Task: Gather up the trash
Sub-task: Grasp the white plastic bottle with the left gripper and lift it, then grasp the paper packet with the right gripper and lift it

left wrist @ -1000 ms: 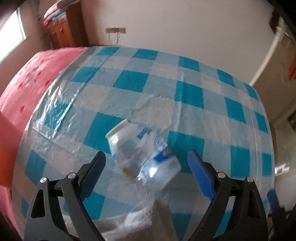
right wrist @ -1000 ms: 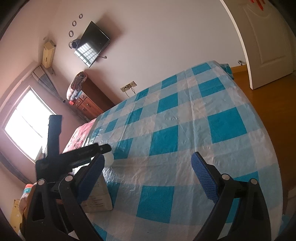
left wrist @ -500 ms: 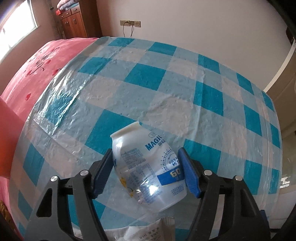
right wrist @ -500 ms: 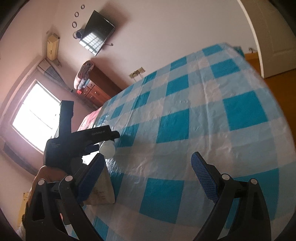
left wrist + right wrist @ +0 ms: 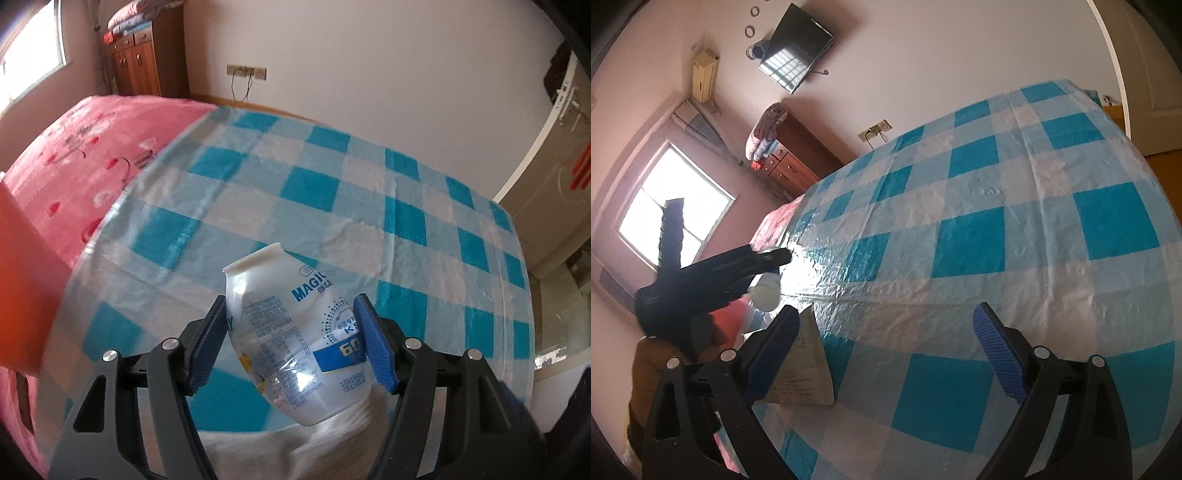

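My left gripper point(image 5: 291, 345) has a crumpled white plastic bottle point(image 5: 295, 332) clamped between its blue fingers point(image 5: 375, 350), both pressed against the bottle's sides at about half their spread; the bottle's open neck points away from me and its blue label (the letters "MAGI" are all I can read) faces up. The bottle sits lifted off the checked blue-and-white plastic sheet point(image 5: 332, 206) that covers the bed, with a white paper bag point(image 5: 280, 450) blurred just beneath it at the bottom of my left view. To the left of the sheet lies the pink bedspread point(image 5: 74, 147), and nearer still an orange blur point(image 5: 26, 295) that I cannot identify. My right gripper point(image 5: 886, 350) stands wide apart with nothing between its fingers point(image 5: 997, 350), hovering over the same checked sheet. From that side I see the left gripper as a dark shape with the bottle's pale end point(image 5: 764, 293) showing under it, and the paper bag point(image 5: 805, 369) lying on the sheet just behind my right gripper's left finger.
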A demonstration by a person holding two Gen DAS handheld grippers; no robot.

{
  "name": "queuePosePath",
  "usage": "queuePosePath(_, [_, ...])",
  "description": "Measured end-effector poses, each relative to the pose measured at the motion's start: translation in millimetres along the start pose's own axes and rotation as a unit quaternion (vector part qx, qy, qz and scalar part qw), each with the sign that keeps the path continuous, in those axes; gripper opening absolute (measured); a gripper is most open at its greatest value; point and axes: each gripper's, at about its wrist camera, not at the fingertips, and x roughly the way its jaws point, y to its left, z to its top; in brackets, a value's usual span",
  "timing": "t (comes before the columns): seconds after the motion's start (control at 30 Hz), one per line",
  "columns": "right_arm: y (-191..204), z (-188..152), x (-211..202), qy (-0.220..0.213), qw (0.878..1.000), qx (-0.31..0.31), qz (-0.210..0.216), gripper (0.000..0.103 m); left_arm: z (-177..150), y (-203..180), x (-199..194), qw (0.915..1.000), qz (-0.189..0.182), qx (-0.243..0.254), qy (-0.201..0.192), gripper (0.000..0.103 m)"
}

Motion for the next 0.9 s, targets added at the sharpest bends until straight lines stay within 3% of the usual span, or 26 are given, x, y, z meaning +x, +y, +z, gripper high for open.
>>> queuePosePath(0.37, [56.0, -24.7, 11.9, 0.029, 0.999, -0.013, 0.015, 0.093, -36.9, 83.0, -43.8, 0.9984, 0.009, 0.028, -0.048, 0.069])
queuePosePath(0.43, [64.1, -35.8, 12.7, 0.043, 0.999, -0.007, 0.019, 0.086, -42.8, 96.9, -47.6, 0.9979, 0.007, 0.032, -0.056, 0.069])
queuePosePath(0.57, [73.8, -62.8, 9.2, 0.080, 0.997, 0.008, 0.009, 0.074, -55.2, 112.6, -51.1, 0.9967, 0.009, 0.047, -0.066, 0.069])
queuePosePath(0.8, [104.4, -81.6, 18.6, 0.135, 0.990, 0.030, 0.041, 0.074, -74.2, 133.8, -55.9, 0.9954, -0.005, 0.052, -0.080, 0.069])
queuePosePath(0.9, [114.7, -80.0, 32.0, 0.143, 0.989, 0.029, 0.027, 0.074, -80.8, 140.4, -59.9, 0.9950, -0.007, 0.055, -0.083, 0.069])
